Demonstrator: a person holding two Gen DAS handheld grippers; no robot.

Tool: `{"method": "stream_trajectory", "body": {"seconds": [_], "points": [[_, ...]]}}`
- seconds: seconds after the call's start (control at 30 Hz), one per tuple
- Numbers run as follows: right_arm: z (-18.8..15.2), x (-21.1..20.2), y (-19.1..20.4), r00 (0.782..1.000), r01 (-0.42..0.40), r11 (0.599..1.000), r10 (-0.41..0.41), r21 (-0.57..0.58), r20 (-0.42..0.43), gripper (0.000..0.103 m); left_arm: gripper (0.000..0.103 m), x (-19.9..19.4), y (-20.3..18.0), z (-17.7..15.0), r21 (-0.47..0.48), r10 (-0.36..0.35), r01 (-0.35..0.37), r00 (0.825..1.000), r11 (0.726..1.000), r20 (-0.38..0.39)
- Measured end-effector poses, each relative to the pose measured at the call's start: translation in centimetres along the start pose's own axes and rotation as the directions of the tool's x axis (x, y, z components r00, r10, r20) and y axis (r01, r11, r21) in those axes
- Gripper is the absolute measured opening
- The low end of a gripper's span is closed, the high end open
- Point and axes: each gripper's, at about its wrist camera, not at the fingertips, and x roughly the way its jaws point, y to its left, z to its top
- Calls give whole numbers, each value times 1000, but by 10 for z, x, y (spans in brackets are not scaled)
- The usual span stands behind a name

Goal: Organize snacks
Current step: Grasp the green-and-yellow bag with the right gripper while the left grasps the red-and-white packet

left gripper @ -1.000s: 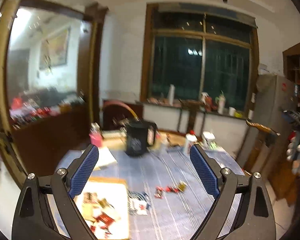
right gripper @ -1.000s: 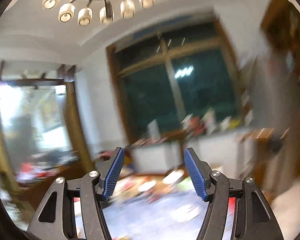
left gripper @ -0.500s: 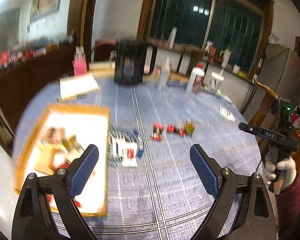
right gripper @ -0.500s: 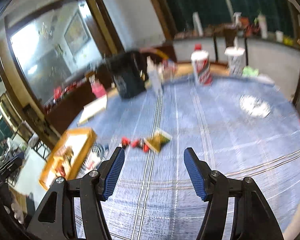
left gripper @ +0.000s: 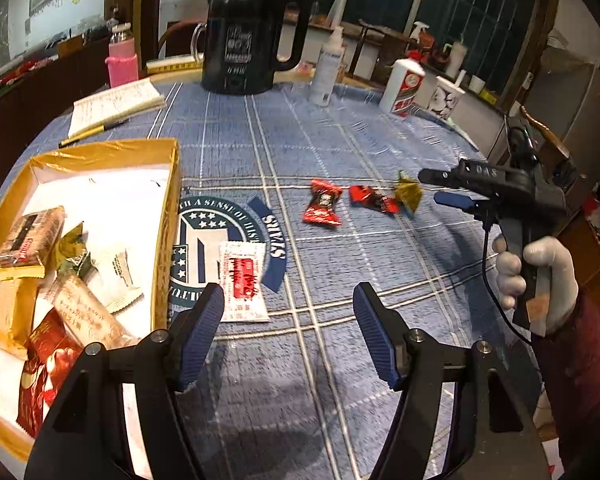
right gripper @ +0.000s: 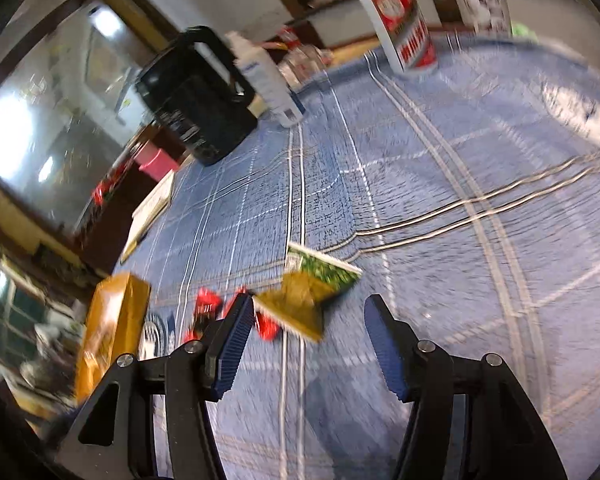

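A gold-rimmed box [left gripper: 168,216] at the left holds several wrapped snacks. On the blue cloth lie a white-and-red packet [left gripper: 242,276], two red candies [left gripper: 323,203] [left gripper: 372,198] and a gold-green packet [left gripper: 407,194]. My left gripper [left gripper: 288,316] is open and empty, just above the cloth beside the white packet. My right gripper [right gripper: 308,320] is open and empty, low over the gold-green packet [right gripper: 312,292], with the red candies [right gripper: 204,308] to its left. It also shows in the left wrist view [left gripper: 444,188], next to the gold packet.
A black kettle [left gripper: 248,36], a pink bottle [left gripper: 121,62], a white pump bottle [left gripper: 328,64], a white-and-red bottle [left gripper: 404,86] and a cup [left gripper: 446,98] stand at the table's far side. A notepad with a pen [left gripper: 112,104] lies at the back left.
Both grippers have tilted down from facing the room and dropped towards the table. The left has neared the white packet; the right has closed in on the gold-green packet.
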Motion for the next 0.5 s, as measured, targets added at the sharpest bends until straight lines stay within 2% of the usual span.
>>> {"method": "stream_trajectory", "body": {"seconds": [0.23, 0.27, 0.3, 0.4, 0.5], "points": [[9, 36, 21, 988, 153, 986, -154, -63, 1, 59, 67, 28, 19, 9, -34, 23, -25, 997, 999, -71], [8, 39, 22, 987, 160, 984, -161, -71, -5, 50, 67, 34, 22, 11, -40, 28, -31, 996, 999, -88], [7, 39, 25, 984, 178, 980, -178, -86, 11, 47, 67, 39, 24, 13, -47, 30, -35, 994, 998, -104], [3, 37, 30, 982, 187, 974, -186, -125, 20, 42, 67, 51, 24, 14, -44, 38, -44, 989, 998, -140], [-5, 30, 37, 980, 198, 965, -195, -172, 31, 40, 67, 59, 15, 14, 10, 82, -81, 985, 997, -154]]}}
